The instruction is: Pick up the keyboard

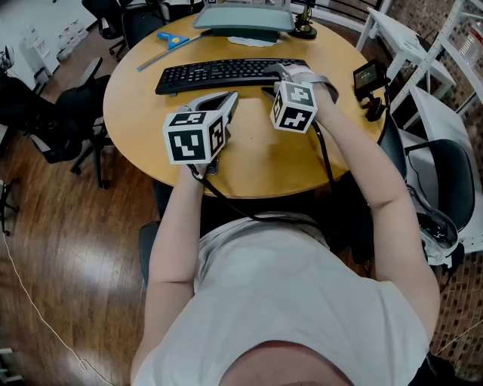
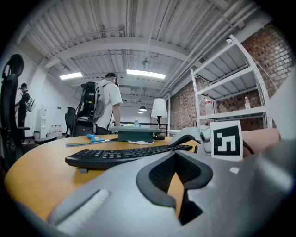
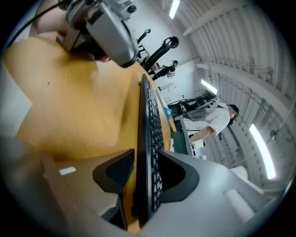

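Note:
A black keyboard (image 1: pixel 226 74) lies flat on the round wooden table (image 1: pixel 256 158), toward its far side. My right gripper (image 1: pixel 285 73) sits at the keyboard's right end. In the right gripper view the keyboard (image 3: pixel 150 139) runs edge-on between the jaws of the right gripper (image 3: pixel 147 178); a thin strip of table shows between one pad and the keyboard's underside, so the jaws stand open around it. My left gripper (image 1: pixel 226 98) hovers just in front of the keyboard (image 2: pixel 120 155), apart from it. The left gripper (image 2: pixel 178 185) has its jaws slightly apart with nothing between them.
Behind the keyboard stand a grey-green box (image 1: pixel 245 19), a blue-handled tool (image 1: pixel 172 41) and a lamp base (image 1: pixel 306 30). A small black device (image 1: pixel 368 77) perches at the table's right edge. Office chairs (image 1: pixel 53 121) and white shelving (image 1: pixel 445 53) surround the table. A person (image 2: pixel 108 102) stands beyond it.

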`<state>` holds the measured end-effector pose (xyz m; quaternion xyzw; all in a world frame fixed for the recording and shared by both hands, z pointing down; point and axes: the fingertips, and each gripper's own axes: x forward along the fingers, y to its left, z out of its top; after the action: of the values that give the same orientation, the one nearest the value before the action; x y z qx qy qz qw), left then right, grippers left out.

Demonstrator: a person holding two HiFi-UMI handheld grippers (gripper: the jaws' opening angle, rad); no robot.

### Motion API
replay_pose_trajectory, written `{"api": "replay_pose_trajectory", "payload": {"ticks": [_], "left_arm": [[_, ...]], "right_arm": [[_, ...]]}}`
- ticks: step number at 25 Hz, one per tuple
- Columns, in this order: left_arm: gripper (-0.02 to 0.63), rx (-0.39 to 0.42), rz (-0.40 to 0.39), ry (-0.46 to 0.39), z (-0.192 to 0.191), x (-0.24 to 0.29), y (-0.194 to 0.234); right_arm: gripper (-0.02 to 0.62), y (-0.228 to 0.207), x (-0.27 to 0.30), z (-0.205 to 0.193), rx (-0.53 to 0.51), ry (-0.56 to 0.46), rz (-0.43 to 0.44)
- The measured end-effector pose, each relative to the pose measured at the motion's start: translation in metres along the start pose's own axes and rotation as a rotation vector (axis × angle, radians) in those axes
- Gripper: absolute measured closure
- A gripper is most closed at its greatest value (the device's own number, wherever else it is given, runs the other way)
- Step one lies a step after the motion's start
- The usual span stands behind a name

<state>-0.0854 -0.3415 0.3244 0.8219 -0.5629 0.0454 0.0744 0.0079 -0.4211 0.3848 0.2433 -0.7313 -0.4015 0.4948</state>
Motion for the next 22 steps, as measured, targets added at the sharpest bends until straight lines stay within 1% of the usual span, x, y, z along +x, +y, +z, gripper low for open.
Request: {"api": "replay_pose_trajectory", "payload": {"ticks": [2,4,6,8,9,11,15,22], "left_arm": [[0.284,0.014,-0.006,0.003,0.002,0.0,0.002],[0.284,0.025,-0.012,0.005,0.003,0.0,0.003],[0.284,0.03,-0.015,0.007,0.003,0.0,0.003],[0.284,0.03,-0.016,0.006,0.004,0.0,0.003],[0.284,0.03,-0.016,0.005,0.004,0.0,0.003],[0.284,0.03,-0.015,0.006,0.004,-0.001,0.003],[0.284,0.03,-0.014,0.006,0.002,0.0,0.002],[0.284,0.03,-0.014,0.003,0.002,0.0,0.002]], "right_arm": [[0.433,-0.002,0.01,-0.004,-0.055,0.065,-0.03],[0.409,-0.004,0.018,-0.009,-0.088,0.128,-0.059],[0.425,-0.006,0.024,-0.014,-0.094,0.181,-0.081],[0.463,-0.006,0.029,-0.019,-0.083,0.216,-0.085],[0.488,-0.006,0.031,-0.021,-0.079,0.226,-0.088],[0.504,-0.006,0.034,-0.022,-0.075,0.233,-0.102],[0.495,-0.007,0.036,-0.024,-0.078,0.241,-0.119],[0.512,-0.015,0.033,-0.026,-0.062,0.222,-0.177]]}}
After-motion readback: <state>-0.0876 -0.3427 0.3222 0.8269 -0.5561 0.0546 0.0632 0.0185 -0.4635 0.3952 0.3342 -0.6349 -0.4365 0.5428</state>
